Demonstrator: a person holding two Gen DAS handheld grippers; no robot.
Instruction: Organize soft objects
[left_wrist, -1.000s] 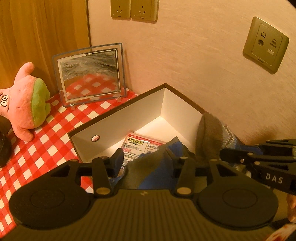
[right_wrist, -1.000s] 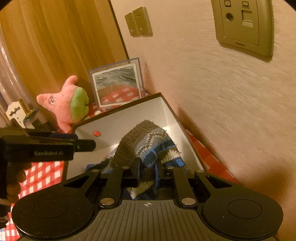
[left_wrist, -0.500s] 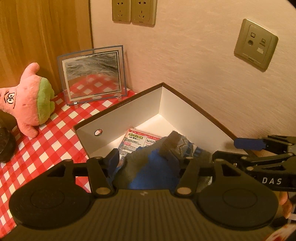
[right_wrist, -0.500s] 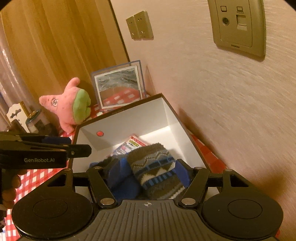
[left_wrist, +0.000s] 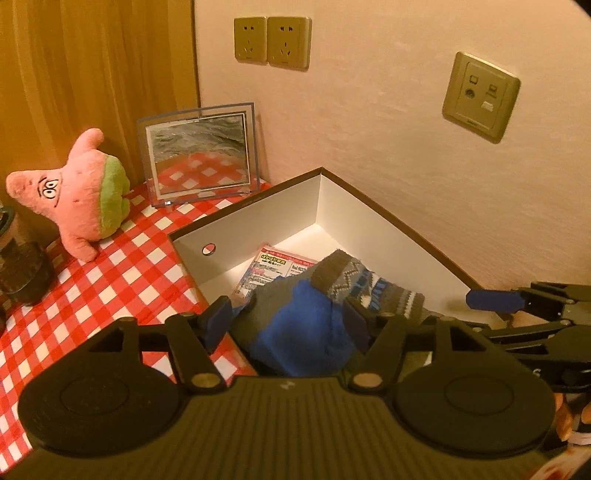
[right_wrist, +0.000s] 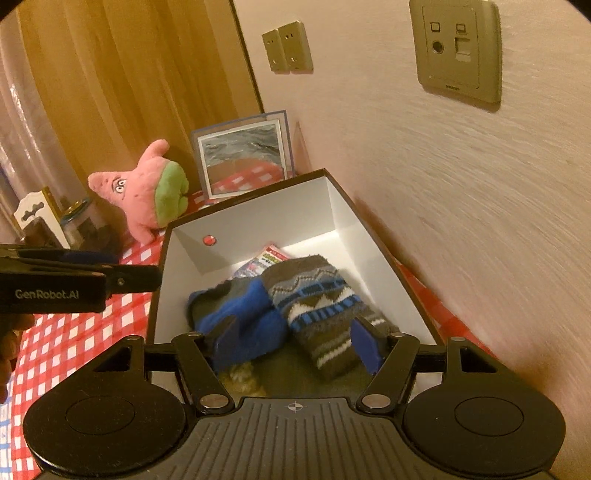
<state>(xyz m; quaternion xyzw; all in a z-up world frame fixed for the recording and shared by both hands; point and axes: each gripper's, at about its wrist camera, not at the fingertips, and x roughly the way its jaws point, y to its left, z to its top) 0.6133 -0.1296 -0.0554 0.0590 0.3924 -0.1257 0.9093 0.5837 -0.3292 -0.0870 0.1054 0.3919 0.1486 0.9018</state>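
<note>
A white box with a brown rim stands against the wall. Inside lie a blue and grey patterned knit sock and a blue and grey soft piece on a printed packet. My left gripper is open above the near end of the box, over the blue piece. My right gripper is open and empty above the sock. A pink star plush lies on the checkered cloth to the left.
A picture frame leans against the wall behind the box. Dark jars stand at the far left. Wall sockets are above. The red and white checkered cloth covers the table.
My right gripper opened and let the knit sock drop into the box. Both grippers then pulled back and up from the box.
</note>
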